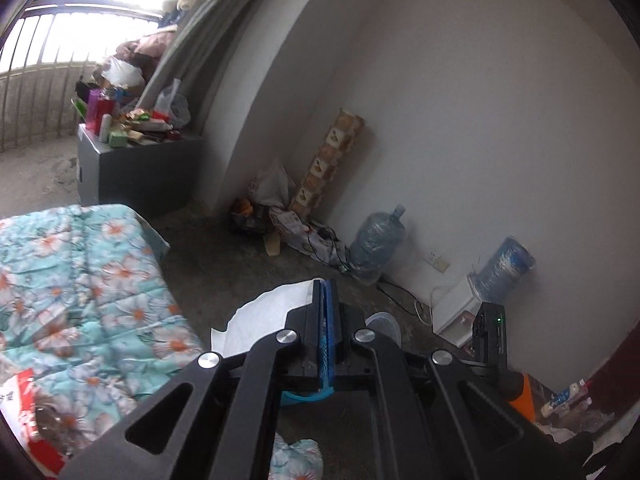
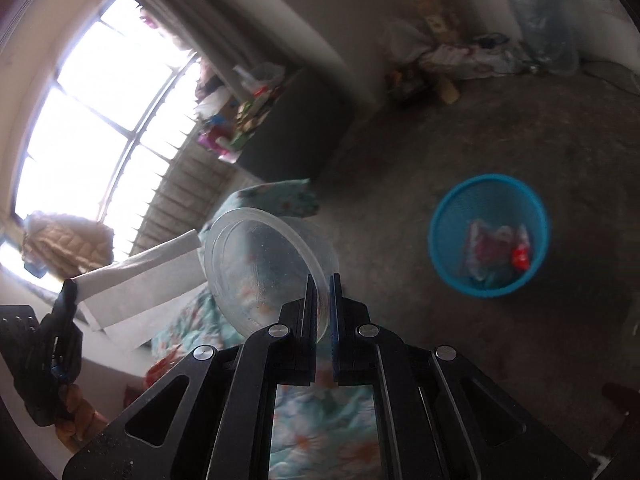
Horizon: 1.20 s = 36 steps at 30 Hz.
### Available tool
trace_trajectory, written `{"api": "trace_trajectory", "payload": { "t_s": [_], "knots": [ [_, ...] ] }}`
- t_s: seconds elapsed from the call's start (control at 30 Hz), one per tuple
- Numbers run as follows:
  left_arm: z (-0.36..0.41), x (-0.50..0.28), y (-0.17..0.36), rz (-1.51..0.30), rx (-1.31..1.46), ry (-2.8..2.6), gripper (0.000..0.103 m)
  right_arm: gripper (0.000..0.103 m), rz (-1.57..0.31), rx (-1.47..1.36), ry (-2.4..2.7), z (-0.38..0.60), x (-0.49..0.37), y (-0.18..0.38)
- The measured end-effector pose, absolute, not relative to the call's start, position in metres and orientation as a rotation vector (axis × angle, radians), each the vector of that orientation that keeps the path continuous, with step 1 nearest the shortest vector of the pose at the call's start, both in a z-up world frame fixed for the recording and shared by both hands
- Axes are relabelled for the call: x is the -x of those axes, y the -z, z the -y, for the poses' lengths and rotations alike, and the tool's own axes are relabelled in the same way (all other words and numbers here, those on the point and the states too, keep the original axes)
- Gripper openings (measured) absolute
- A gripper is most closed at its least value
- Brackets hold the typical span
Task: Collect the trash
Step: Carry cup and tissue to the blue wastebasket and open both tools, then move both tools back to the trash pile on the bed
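Left gripper (image 1: 329, 292) was pinched tight on a white paper sheet (image 1: 272, 308), right gripper (image 2: 320, 280) clamped the clear plastic container (image 2: 268, 264) rim, both above the bed (image 1: 80, 280); blue bin (image 2: 489, 234) sat on the floor.

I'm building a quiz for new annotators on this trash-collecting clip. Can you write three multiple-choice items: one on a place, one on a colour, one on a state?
1. Where is the waste basket?
A. On the bed
B. On the bare floor
C. On the grey cabinet

2. What colour is that basket?
A. Blue
B. Red
C. White

3. What is the right gripper doing?
A. Hanging open and empty
B. Shut on a sheet of paper
C. Shut on the rim of a clear plastic container

Answers:
1. B: it stands on the grey floor, away from the flowered bedspread.
2. A: its mesh wall and rim are bright blue.
3. C: the container's rim sits between its jaws, while the white paper is in the left gripper.
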<state>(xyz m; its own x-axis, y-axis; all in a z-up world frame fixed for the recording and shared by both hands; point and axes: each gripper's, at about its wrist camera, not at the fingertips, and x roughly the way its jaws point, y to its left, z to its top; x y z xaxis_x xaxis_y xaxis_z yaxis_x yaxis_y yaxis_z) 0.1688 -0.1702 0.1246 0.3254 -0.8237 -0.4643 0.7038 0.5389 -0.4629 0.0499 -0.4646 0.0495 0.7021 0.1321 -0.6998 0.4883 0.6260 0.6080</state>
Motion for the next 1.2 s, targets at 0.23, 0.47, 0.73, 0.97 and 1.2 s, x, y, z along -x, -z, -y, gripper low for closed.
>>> {"api": "trace_trajectory", "payload": {
  "t_s": [0.23, 0.47, 0.73, 0.97, 1.2],
  "knots": [
    [0.308, -0.186, -0.057, -0.933, 0.094, 1.049, 0.001, 0.004, -0.862, -0.980, 0.450, 0.521, -0.024, 0.018],
    [0.415, -0.205, 0.022, -1.105, -0.022, 1.055, 0.001, 0.004, -0.944, -1.084, 0.536, 0.556, -0.035, 0.093],
    [0.480, -0.236, 0.108, -1.218, -0.169, 0.953, 0.041, 0.043, -1.014, -1.198, 0.575, 0.584, -0.055, 0.190],
    [0.452, -0.235, 0.104, -1.224, -0.110, 0.933, 0.051, 0.055, -0.990, -1.267, 0.630, 0.578, -0.031, 0.199],
    [0.410, -0.212, 0.035, -1.099, -0.025, 0.973, 0.057, 0.058, -0.900, -1.165, 0.614, 0.552, -0.008, 0.138]
  ]
}}
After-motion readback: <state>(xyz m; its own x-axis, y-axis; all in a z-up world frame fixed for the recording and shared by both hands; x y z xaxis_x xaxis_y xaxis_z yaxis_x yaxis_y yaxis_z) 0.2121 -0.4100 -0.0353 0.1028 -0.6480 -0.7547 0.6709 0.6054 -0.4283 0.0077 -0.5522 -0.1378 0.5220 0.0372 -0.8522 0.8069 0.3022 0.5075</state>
